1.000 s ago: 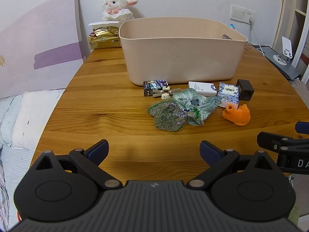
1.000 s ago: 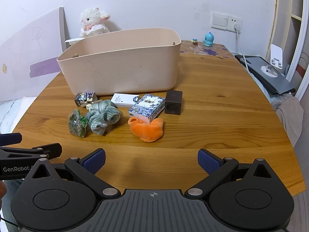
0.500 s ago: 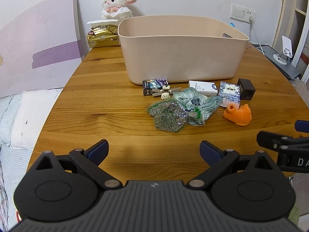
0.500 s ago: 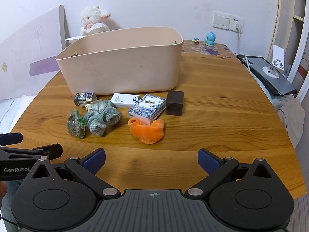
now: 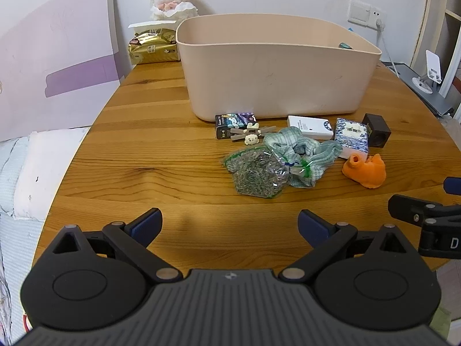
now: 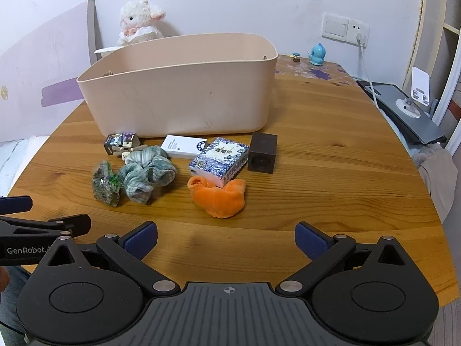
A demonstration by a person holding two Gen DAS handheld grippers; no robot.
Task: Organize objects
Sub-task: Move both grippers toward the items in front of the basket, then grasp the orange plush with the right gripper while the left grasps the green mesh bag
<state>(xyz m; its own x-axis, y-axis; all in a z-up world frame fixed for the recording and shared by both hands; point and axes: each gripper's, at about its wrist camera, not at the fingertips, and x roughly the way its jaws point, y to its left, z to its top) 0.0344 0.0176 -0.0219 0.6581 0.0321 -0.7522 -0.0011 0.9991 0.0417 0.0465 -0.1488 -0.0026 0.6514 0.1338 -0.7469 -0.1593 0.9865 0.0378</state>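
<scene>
A beige bin [image 5: 273, 66] [image 6: 184, 92] stands on the round wooden table. In front of it lie a small dark box [image 5: 233, 121] with a toy clip [image 5: 250, 135], a white box [image 5: 309, 127], a blue patterned tissue pack [image 6: 219, 161], a black cube [image 6: 262, 157], a green cloth [image 6: 147, 173], a clear bag of dried bits [image 5: 256, 173] and an orange plush piece [image 6: 219, 197]. My left gripper [image 5: 229, 225] is open and empty, short of the bag. My right gripper [image 6: 226, 238] is open and empty, just short of the orange piece.
A plush lamb [image 6: 138, 21] and a gold packet [image 5: 152, 47] sit behind the bin. A blue figurine [image 6: 317, 54] stands at the back right. A grey device with a phone stand [image 6: 409, 109] lies off the right edge. A purple board [image 5: 57, 66] leans at the left.
Both grippers have moved forward toward the objects, which look larger and nearer. Both stay open. No object has moved.
</scene>
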